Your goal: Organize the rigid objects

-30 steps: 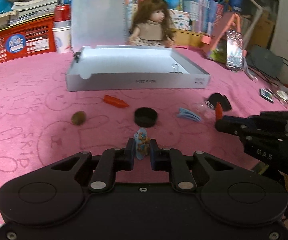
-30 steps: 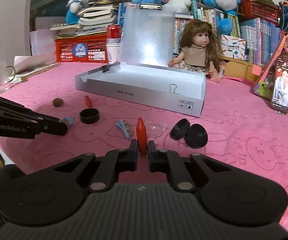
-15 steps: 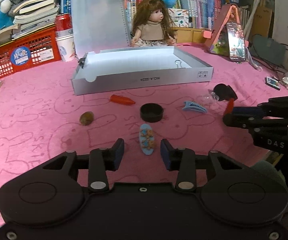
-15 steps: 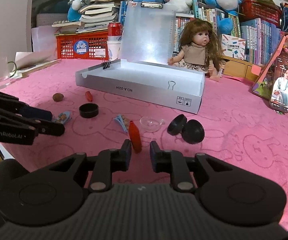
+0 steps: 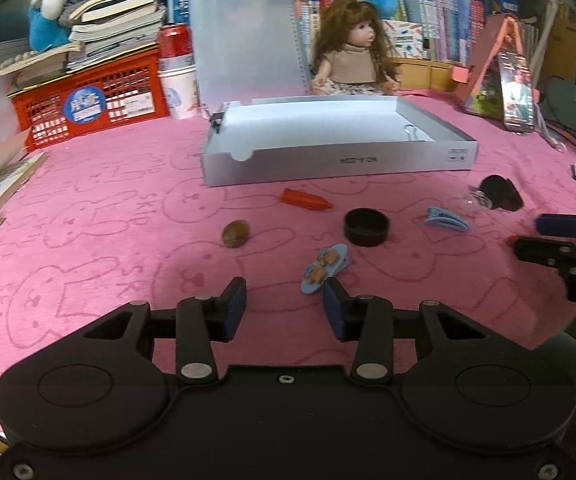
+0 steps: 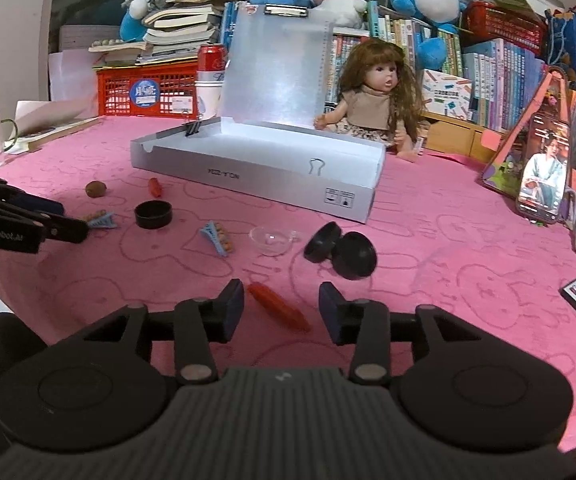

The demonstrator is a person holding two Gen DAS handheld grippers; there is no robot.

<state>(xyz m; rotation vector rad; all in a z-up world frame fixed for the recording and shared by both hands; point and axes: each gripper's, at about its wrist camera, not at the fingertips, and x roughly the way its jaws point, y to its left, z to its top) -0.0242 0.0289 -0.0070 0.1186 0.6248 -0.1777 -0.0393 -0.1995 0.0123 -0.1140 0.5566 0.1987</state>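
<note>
Doll (image 6: 372, 108) sits behind box, red crate (image 5: 87, 104) w/ books at back left, phone (image 6: 544, 168) propped right.

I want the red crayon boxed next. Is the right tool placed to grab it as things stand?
Probably yes. The red crayon lies flat on the pink cloth between the open fingers of the right tool, which have just been opening; nothing blocks it.

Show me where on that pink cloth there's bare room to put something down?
The silver box is nearly bare inside, one binder clip at its wall. The pink cloth lies open between the red crate and the nut. It is crowded from the black cap to the clear dish.
</note>
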